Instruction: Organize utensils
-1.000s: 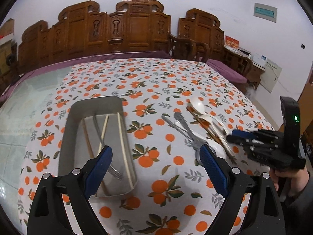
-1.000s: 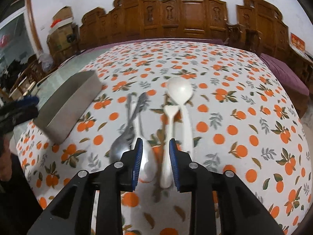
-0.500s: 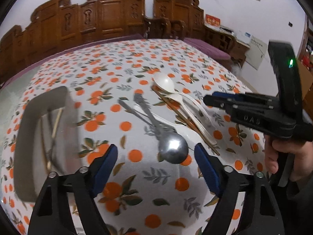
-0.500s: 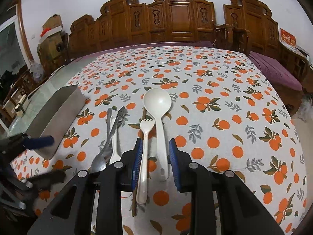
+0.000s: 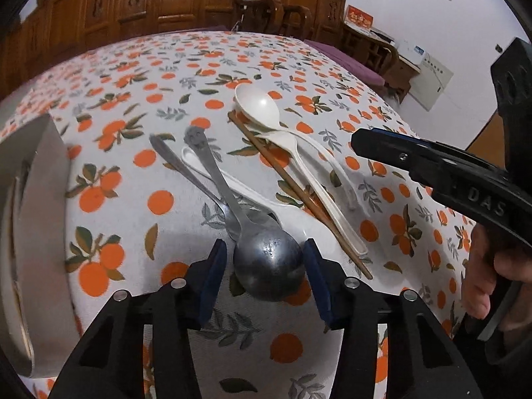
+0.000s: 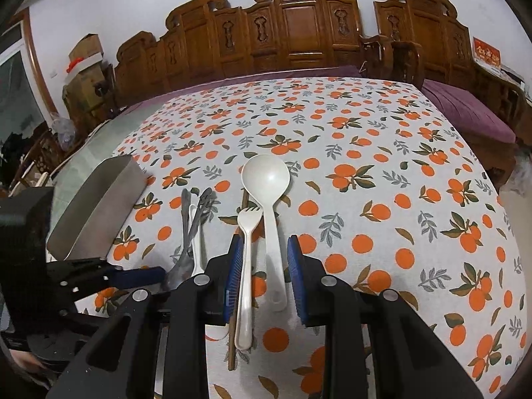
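A steel spoon (image 5: 269, 262) lies bowl-down toward me on the orange-print tablecloth, its handle across a second steel utensil (image 5: 173, 163) and a white plastic spoon (image 5: 196, 163). My left gripper (image 5: 264, 266) straddles the bowl, its jaws closing; a thin gap still shows at the left pad. To the right lie brown chopsticks (image 5: 282, 179), a white fork (image 6: 247, 229) and a big white spoon (image 6: 266, 176). My right gripper (image 6: 264, 272) hovers narrowly open above those two white handles, gripping nothing. It also shows in the left wrist view as the right gripper (image 5: 359, 139).
A steel tray (image 5: 36, 199) with chopsticks and a fork inside stands at the left, also seen as the tray (image 6: 96, 209). A hand (image 5: 478, 276) holds the right gripper's grip. Carved wooden chairs (image 6: 299, 33) line the table's far side; a purple cushion (image 6: 465, 106) is at the right.
My left gripper swung from over the tray to the right and down onto the steel spoon's bowl, its jaws narrowing. The right gripper stayed almost still, jaws unchanged.
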A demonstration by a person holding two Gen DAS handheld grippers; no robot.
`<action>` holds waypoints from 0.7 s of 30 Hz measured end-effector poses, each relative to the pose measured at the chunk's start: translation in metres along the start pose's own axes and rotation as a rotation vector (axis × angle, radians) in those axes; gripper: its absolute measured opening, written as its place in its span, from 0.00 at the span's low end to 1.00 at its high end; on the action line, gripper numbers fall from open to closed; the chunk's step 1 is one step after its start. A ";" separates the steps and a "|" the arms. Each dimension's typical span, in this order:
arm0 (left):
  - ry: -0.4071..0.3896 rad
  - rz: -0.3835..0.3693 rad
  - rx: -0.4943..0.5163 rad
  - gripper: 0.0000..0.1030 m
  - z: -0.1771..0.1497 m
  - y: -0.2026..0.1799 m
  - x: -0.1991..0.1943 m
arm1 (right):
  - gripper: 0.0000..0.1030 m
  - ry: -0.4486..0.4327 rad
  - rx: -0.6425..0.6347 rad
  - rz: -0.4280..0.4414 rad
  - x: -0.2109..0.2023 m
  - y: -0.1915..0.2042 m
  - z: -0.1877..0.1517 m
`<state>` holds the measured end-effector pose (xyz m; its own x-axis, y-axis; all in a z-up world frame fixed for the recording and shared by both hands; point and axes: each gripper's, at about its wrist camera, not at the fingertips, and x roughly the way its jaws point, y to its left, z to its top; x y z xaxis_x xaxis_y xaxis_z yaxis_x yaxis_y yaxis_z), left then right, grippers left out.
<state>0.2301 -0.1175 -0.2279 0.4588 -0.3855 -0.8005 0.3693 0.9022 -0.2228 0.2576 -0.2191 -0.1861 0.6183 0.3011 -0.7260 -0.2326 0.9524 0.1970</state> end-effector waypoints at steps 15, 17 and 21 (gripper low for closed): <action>-0.035 -0.046 -0.010 0.08 -0.003 -0.003 -0.023 | 0.29 0.019 -0.029 0.003 0.007 0.009 -0.003; -0.034 -0.046 -0.006 0.08 -0.004 -0.005 -0.022 | 0.29 0.021 -0.034 0.003 0.008 0.011 -0.003; -0.039 -0.043 0.001 0.08 -0.004 -0.007 -0.021 | 0.29 0.024 -0.040 0.003 0.008 0.013 -0.004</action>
<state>0.2143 -0.1151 -0.2116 0.4733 -0.4315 -0.7680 0.3904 0.8843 -0.2563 0.2568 -0.2045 -0.1924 0.5994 0.3023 -0.7412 -0.2642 0.9488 0.1733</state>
